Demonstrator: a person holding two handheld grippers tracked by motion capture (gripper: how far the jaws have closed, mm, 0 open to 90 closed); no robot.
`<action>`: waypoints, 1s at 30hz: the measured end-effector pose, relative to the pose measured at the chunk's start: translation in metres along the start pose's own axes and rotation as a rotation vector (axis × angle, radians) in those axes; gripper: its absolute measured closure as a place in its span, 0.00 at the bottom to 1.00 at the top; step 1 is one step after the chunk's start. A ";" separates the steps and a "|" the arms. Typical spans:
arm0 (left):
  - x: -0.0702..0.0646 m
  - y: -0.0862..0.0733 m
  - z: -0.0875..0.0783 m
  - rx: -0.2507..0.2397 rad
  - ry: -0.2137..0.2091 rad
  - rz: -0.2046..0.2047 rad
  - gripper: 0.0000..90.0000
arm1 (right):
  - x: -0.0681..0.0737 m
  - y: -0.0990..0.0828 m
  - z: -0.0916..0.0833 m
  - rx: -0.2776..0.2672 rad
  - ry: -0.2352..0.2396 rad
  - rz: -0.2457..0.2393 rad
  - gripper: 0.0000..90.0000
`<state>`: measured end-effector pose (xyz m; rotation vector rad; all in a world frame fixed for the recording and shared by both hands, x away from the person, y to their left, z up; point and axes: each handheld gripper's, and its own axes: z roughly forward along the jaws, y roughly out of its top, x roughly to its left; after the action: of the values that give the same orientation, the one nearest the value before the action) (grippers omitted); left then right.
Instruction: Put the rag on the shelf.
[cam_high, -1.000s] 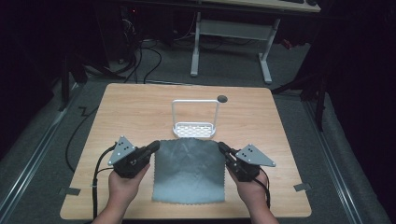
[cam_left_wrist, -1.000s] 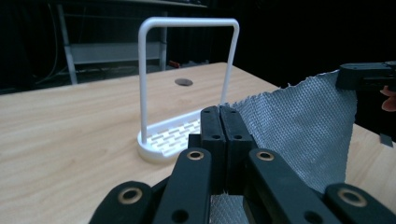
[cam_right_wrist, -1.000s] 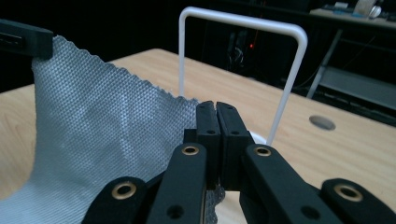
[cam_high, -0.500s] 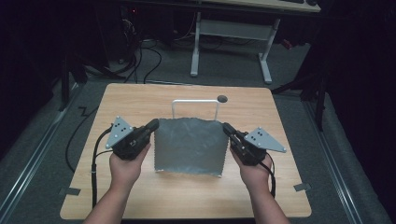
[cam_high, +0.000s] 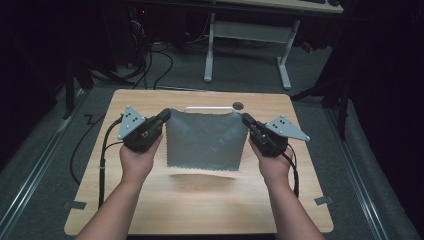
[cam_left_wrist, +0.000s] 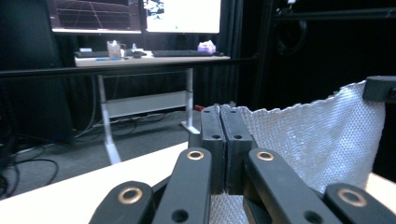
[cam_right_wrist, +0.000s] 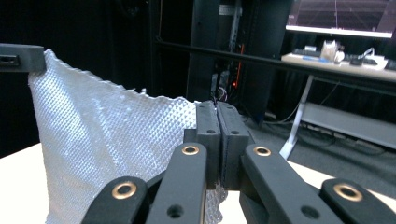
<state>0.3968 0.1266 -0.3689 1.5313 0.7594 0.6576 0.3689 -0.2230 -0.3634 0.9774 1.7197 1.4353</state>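
Currently the grey cloth (cam_high: 206, 141) hangs in the air above the table (cam_high: 150, 200), stretched between the two claws with its top edge running side to side and sagging a little in the middle. Its lower edge hangs free, clear of the wood; a soft shadow lies on the table beneath it.

Left claw (cam_high: 164, 117): jaws pressed fully together, pinching the cloth's upper left corner. In the left gripper view the closed jaws (cam_left_wrist: 226, 135) meet with no visible gap, and the textured cloth (cam_left_wrist: 322, 135) fans away from them toward the other claw's tip at the far corner.

Right claw (cam_high: 247, 120): same condition, clamped tight on the upper right corner. The right gripper view shows its jaws (cam_right_wrist: 218, 135) closed and the cloth (cam_right_wrist: 107, 149) spreading off to the opposite corner.

Key relation: a white wire rack (cam_high: 209, 108) stands on the table just behind the cloth's top edge, its top bar parallel to that edge and peeking above it. Both hands sit about equally far from the rack, one at each end of the bar.

Judgement: if the cloth is meant for the rack, the move is forward and over the bar, both corners travelling together to keep the edge taut.
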 end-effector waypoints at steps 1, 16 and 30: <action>0.002 -0.001 0.004 0.008 0.000 0.002 1.00 | -0.002 -0.001 0.003 0.009 -0.004 0.012 0.99; 0.032 -0.008 0.056 0.074 0.071 -0.014 1.00 | -0.025 0.006 0.052 0.046 -0.040 0.020 1.00; 0.050 -0.021 0.094 0.187 0.091 -0.032 1.00 | -0.044 -0.005 0.089 0.132 -0.075 0.046 0.99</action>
<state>0.4987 0.1083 -0.4001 1.6637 0.9339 0.6502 0.4667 -0.2195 -0.3810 1.1332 1.7648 1.3102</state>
